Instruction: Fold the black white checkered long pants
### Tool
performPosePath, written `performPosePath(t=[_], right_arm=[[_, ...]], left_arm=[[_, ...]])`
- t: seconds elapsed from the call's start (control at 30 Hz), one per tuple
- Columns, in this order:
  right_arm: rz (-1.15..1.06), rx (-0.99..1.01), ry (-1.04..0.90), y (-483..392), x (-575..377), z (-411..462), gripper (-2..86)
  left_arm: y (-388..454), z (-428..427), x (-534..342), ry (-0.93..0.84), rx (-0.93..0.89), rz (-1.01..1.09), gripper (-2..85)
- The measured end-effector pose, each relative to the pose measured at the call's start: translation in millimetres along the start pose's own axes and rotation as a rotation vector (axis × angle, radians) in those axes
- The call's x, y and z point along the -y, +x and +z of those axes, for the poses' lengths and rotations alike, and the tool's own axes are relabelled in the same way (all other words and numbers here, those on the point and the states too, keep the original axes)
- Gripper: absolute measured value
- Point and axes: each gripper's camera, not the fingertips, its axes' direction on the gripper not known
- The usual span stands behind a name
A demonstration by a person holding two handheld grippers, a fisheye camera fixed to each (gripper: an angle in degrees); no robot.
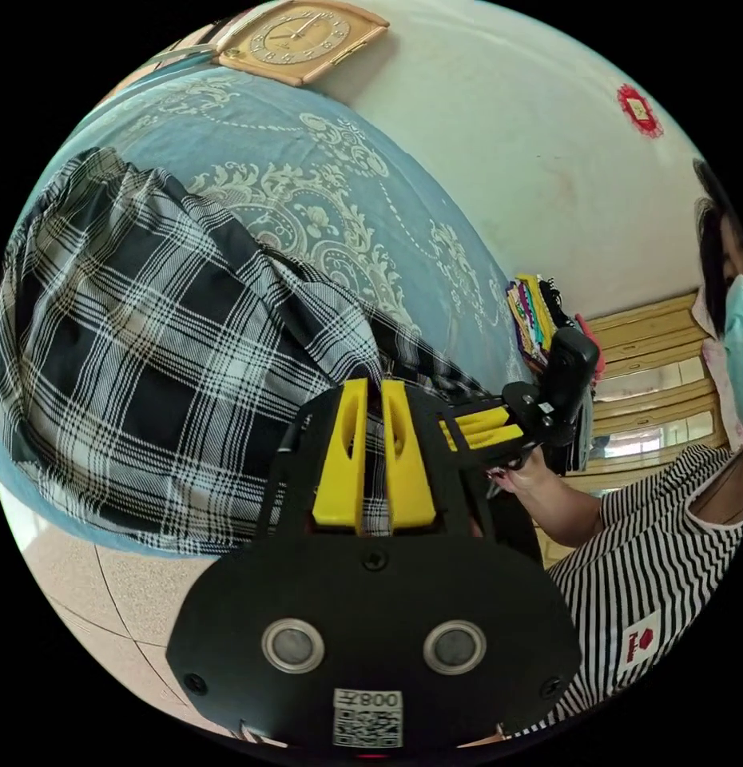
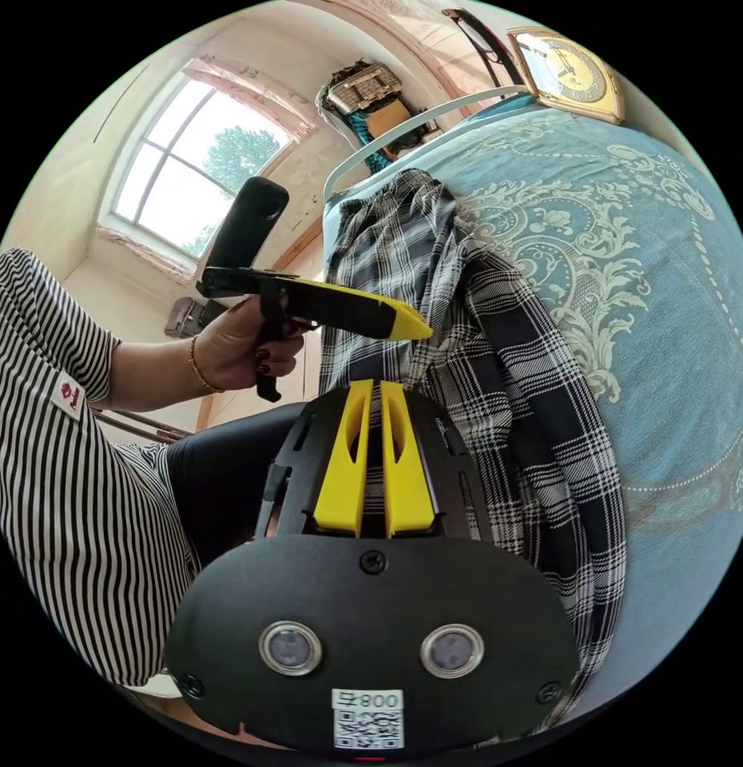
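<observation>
A: What's the biggest thing in front of you?

B: The bed [image 1: 323, 184], under a blue spread with a pale scroll pattern. Your checkered pants [image 1: 164, 351] lie bunched along its near edge, doubled over in loose folds, with part of the cloth drooping past the edge toward the tiled floor [image 1: 84, 591].

A: And from your other side?

B: In the right gripper view the same pants run as a long heap up the bed toward the rail at its end [image 2: 403, 128]. A window [image 2: 196, 176] stands behind your striped shirt [image 2: 60, 479].

A: How do my tools stand?

B: Your left gripper [image 1: 374, 383] has its yellow jaws drawn nearly together, and checkered cloth shows in the thin slot between them. Your right gripper [image 2: 371, 385] looks the same: jaws narrow, plaid cloth caught in the gap. In the left gripper view the right one sits just beside the left, over the same edge of the pants.

A: Anything small?

B: A square clock [image 1: 301, 36] leans by the wall at the far side of the bed, and a stack of bright folded cloth [image 1: 531, 315] rests near the bed's corner.
</observation>
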Motion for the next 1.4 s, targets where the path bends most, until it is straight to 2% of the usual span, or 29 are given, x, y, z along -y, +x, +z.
performPosePath(t=[0.07,0.17,0.3,0.6,0.83,1.07,1.33,1.4], right_arm=[[-0.003,0.007,0.003,0.2,-0.7,-3.4,2.2],[0.019,-0.038,0.063,6.9,-1.7,-23.4,2.6],[0.044,-0.196,0.157,22.0,9.8,-46.5,4.1],[-0.182,-0.427,0.022,3.8,57.0,-6.8,5.9],[-0.195,-0.437,0.066,3.1,63.2,-24.1,1.3],[-0.159,-0.404,0.111,19.9,73.8,-68.1,0.6],[-0.083,-0.3,-0.03,73.1,112.4,-91.8,0.3],[-0.038,-0.329,-0.024,83.2,118.6,-99.0,0.3]], left_arm=[[-0.5,1.6,2.5,0.008,0.061,-0.012,1.5],[-10.8,-3.3,0.4,0.053,0.01,-0.058,0.7],[-17.4,-4.8,-0.7,0.078,-0.02,-0.082,0.3],[-14.7,0.1,9.8,0.124,-0.094,-0.076,0.2],[-8.0,8.4,21.8,0.146,-0.13,-0.062,0.2],[11.0,30.3,53.8,0.176,-0.181,0.011,0.2],[33.9,72.2,105.7,0.135,-0.125,0.087,0.3],[37.0,81.9,115.6,0.109,-0.107,0.088,0.3]])
